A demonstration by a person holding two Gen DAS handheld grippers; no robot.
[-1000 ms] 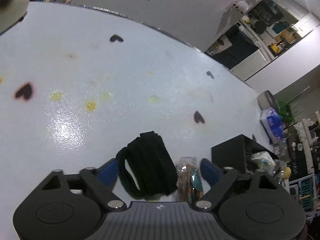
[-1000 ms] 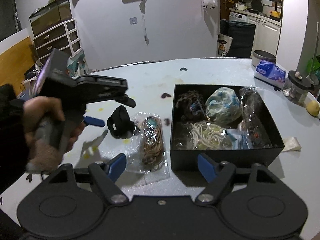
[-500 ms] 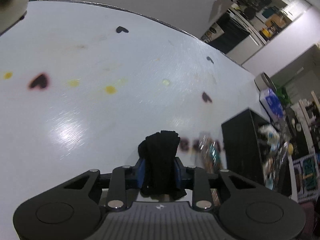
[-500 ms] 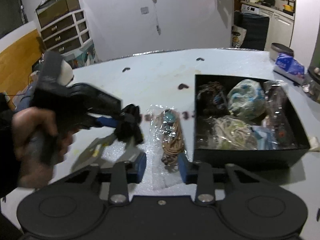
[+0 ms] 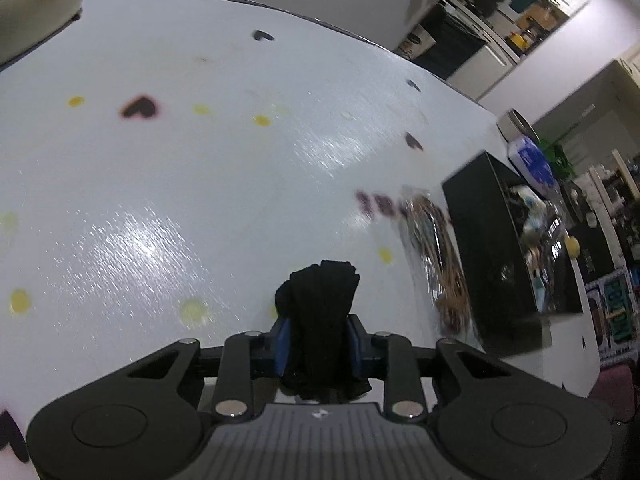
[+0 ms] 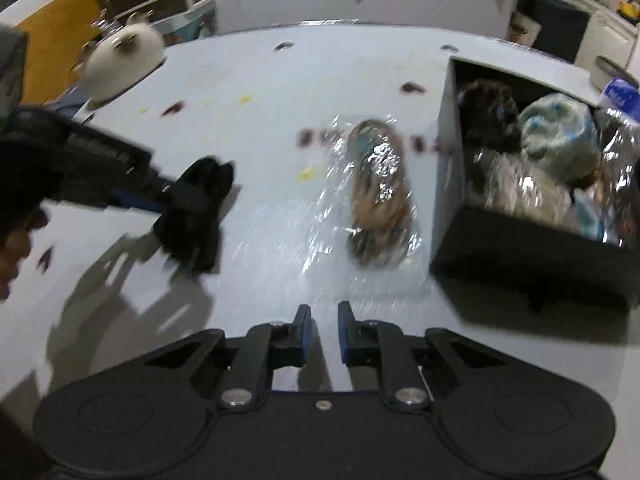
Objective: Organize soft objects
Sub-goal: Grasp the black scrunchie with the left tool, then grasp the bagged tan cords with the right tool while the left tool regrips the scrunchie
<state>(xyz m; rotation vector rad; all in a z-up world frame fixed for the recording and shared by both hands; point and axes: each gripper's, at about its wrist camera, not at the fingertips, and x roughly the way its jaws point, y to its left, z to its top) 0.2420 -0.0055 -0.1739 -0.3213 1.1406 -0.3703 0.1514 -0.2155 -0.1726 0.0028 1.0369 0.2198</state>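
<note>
The left gripper (image 5: pixel 318 334) is clamping the black cloth (image 5: pixel 320 320), lifting it off the counter (image 5: pixel 200 160) left of the black box (image 6: pixel 520 248), likely for boxing. The right gripper (image 6: pixel 323 330) is hanging empty, fingers nearly together.

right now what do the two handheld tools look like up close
Both look alike: the left tool and right tool have matte black bodies with two round domed housings, angular black linkage arms with silver pivot bolts, and blue pads on the fingers. The left one has a ribbed grey centre panel with a small white logo. No cables visible.
</note>
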